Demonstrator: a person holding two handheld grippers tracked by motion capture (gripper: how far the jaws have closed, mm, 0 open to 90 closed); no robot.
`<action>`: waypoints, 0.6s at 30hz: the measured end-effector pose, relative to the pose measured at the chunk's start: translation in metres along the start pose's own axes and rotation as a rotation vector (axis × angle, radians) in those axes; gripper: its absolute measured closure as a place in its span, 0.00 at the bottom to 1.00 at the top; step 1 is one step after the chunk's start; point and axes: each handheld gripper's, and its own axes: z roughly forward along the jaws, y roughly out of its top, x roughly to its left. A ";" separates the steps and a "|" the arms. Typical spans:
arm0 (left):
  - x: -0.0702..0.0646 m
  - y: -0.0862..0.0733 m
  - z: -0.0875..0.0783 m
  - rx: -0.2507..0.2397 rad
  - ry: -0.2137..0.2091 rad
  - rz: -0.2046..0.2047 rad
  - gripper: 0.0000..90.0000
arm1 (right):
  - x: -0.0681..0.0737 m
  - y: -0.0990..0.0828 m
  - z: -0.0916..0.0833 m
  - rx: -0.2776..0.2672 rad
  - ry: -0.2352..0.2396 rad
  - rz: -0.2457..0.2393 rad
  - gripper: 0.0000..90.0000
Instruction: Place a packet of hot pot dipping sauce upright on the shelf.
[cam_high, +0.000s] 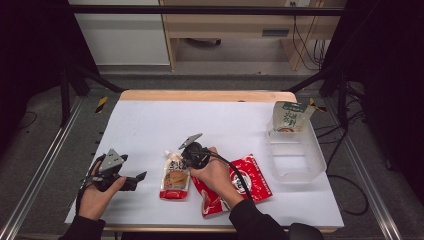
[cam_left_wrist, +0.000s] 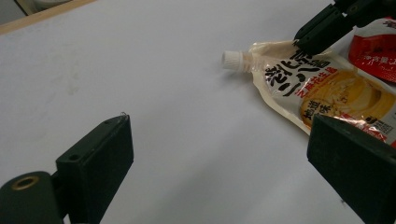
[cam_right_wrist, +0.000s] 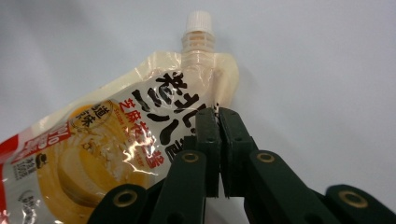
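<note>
A cream spout pouch (cam_high: 175, 180) with an orange label and a white cap (cam_right_wrist: 198, 21) lies flat on the white table (cam_high: 150, 125). My right gripper (cam_right_wrist: 217, 114) is shut, its tips pinching the pouch's edge just below the spout; the left gripper view shows these tips (cam_left_wrist: 301, 39) on the pouch (cam_left_wrist: 322, 88). Under the person's right hand, to the right of the pouch, lies a red packet (cam_high: 250, 185). My left gripper (cam_left_wrist: 224, 140) rests open at the table's front left, pointing toward the pouch with bare table between its fingers.
A clear plastic bin (cam_high: 295, 155) stands at the table's right side, with a green-and-white pouch (cam_high: 290, 117) upright at its far end. Black frame posts flank the table at left and right.
</note>
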 end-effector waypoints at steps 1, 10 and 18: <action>0.000 0.000 -0.001 -0.004 0.002 0.000 0.08 | 0.001 0.002 -0.002 -0.009 -0.001 -0.008 0.98; -0.001 0.007 -0.011 -0.069 -0.002 0.001 0.13 | 0.012 0.020 -0.029 -0.109 -0.011 -0.084 0.99; -0.002 0.028 -0.020 -0.072 0.010 0.029 0.16 | 0.027 0.036 -0.055 -0.202 0.007 -0.169 1.00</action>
